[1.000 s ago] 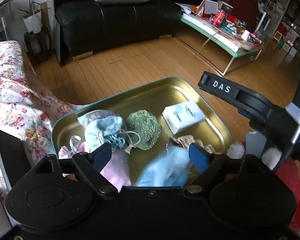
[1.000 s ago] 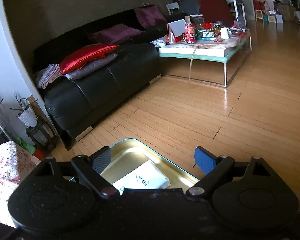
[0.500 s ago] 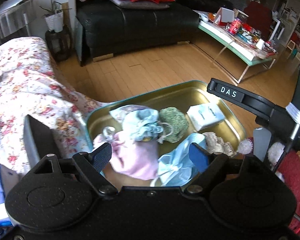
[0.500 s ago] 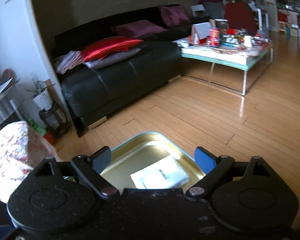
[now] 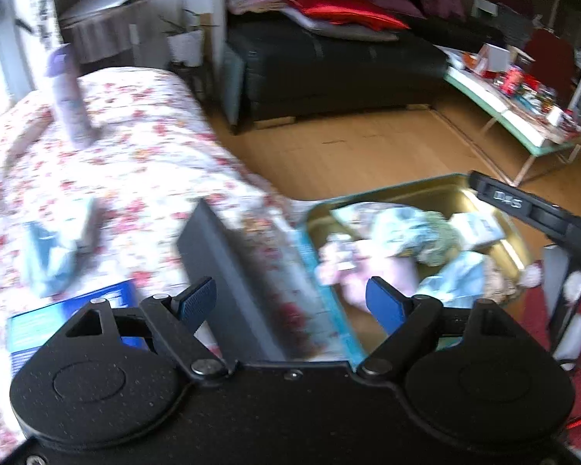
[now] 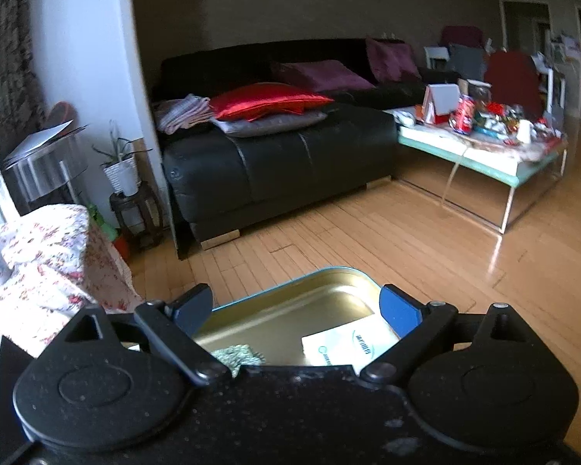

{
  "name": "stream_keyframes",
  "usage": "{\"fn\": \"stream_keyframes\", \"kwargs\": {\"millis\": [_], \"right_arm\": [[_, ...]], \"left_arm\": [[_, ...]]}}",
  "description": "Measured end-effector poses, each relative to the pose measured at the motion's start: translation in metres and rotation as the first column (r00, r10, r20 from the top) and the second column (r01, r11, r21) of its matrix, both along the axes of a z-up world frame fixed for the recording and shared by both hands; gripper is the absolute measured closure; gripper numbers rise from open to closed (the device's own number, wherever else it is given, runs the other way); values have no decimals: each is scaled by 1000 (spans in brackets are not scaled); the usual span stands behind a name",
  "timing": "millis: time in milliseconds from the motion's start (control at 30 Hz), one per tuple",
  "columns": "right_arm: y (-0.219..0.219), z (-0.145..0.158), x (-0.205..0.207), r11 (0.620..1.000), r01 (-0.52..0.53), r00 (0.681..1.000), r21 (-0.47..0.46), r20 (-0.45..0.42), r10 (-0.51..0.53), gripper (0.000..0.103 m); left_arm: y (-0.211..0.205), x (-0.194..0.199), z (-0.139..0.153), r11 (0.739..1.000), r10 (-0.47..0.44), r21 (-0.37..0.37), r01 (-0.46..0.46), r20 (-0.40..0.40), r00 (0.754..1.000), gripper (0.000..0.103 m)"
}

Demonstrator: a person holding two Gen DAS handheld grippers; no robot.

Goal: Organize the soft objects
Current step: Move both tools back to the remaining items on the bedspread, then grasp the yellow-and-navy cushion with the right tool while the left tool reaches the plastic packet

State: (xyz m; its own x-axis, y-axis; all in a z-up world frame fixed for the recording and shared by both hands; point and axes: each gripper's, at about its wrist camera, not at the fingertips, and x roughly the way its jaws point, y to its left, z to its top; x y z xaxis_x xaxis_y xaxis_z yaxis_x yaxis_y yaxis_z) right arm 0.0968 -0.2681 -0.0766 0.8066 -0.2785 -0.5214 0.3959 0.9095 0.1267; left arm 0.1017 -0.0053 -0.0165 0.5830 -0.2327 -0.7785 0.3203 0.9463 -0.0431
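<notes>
Nearest, the left gripper (image 5: 290,298) has its jaws apart with nothing clamped between them, hanging over the floral cloth (image 5: 135,178) beside the tin (image 5: 521,232), while the right gripper (image 6: 296,308) is opening its jaws over the tin's far end, also gripping nothing. The tin already holds most of the soft things: a pink pouch (image 5: 379,271), a blue pouch (image 5: 403,224), a green knit ball (image 5: 441,240), a light blue cloth (image 5: 461,275) and a white packet (image 6: 348,345). Farther left on the cloth a pale blue bundle (image 5: 54,259) lies well apart from the tin, so I judge the task well along but not finished, that bundle likely being next.
</notes>
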Motion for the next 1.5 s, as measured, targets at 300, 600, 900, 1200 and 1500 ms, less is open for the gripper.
{"fn": "stream_keyframes", "kwargs": {"millis": [300, 600, 900, 1200, 1500], "right_arm": [[22, 2, -7, 993, -51, 999, -103, 6, 52, 6], [39, 6, -17, 986, -90, 995, -139, 35, 96, 4], [54, 9, -30, 979, -87, 994, -187, 50, 98, 4], [89, 3, -43, 951, -184, 982, -247, -11, 187, 4], [127, 9, -61, 935, -269, 963, -233, -43, 266, 4]], "left_arm": [[87, -6, 13, 982, 175, 59, -178, 50, 983, 22], [181, -1, 22, 915, 397, 42, -401, 84, 914, 22], [248, 4, 2, 847, 530, 38, -530, 19, 848, 22], [280, 23, -14, 805, 592, 13, -593, -59, 804, 22], [295, 44, -29, 840, 540, 95, -533, -75, 838, 22]]}}
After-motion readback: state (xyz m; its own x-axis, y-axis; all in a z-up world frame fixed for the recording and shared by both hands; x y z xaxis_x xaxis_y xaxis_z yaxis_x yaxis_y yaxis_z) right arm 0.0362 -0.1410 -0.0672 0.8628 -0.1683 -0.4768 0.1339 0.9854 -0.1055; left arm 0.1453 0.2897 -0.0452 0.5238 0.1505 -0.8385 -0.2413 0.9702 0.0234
